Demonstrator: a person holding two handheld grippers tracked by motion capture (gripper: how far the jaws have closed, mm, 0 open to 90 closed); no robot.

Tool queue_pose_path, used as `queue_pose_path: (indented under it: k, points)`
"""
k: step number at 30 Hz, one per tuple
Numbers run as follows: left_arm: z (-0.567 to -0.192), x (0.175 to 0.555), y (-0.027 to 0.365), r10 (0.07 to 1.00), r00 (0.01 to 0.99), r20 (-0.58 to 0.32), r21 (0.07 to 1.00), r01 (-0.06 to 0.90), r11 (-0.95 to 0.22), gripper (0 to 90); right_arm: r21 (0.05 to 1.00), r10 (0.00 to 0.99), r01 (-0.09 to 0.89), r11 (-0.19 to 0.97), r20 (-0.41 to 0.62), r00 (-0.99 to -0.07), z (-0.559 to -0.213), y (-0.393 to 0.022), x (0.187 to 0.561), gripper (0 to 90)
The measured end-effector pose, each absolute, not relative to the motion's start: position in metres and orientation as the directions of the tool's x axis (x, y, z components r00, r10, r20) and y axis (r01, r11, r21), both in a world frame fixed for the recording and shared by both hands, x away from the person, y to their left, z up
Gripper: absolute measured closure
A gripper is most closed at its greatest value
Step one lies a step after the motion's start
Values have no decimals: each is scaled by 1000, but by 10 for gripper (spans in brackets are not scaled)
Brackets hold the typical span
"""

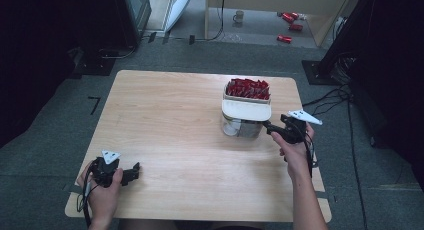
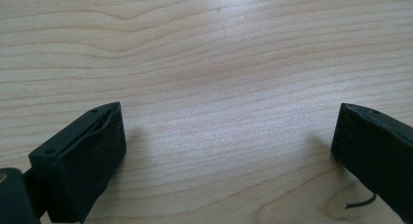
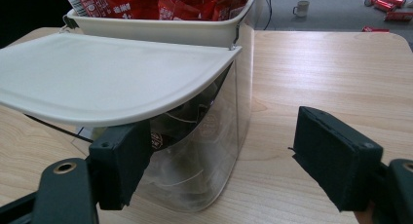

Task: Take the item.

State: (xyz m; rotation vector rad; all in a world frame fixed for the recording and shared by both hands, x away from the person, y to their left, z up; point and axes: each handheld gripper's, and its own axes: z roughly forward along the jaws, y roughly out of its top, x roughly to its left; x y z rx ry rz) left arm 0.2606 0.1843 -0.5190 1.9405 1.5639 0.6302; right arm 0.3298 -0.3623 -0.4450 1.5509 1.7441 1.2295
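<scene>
Jaws spread on both: left gripper (image 1: 131, 174) empty, low over table (image 1: 170, 120) near front-left corner. Right gripper (image 3: 221, 160) straddles bin (image 1: 246, 112) corner under open lid (image 3: 102, 78); one jaw beneath lid. Risks: upward move snags lid, tips bin, spills red packets (image 1: 247, 88); clear wall likely slippery.

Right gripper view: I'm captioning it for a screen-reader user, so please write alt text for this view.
A clear container with a cream rim and a projecting cream flap, packed with red packets, stands on a light wooden table. The right gripper is open; one jaw sits under the flap, the other beside the container.
</scene>
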Motion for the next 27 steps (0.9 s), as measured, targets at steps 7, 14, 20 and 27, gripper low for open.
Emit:
queue_pose_path:
  k: [7,14,20,27]
  points:
    - [-519,261,184,978,208,12,683,713,-160,0,858,961,512,-37,170,-216,-446,-366,325,229]
    - [-519,261,184,978,208,12,683,713,-160,0,848,968,529,-41,165,-190,-454,-374,319,231]
    - [-519,261,184,978,208,12,683,713,-160,0,846,973,530,-61,170,-159,-456,-385,317,235]
    - [-519,261,184,978,208,12,683,713,-160,0,862,975,503,-72,168,-149,-445,-389,317,250]
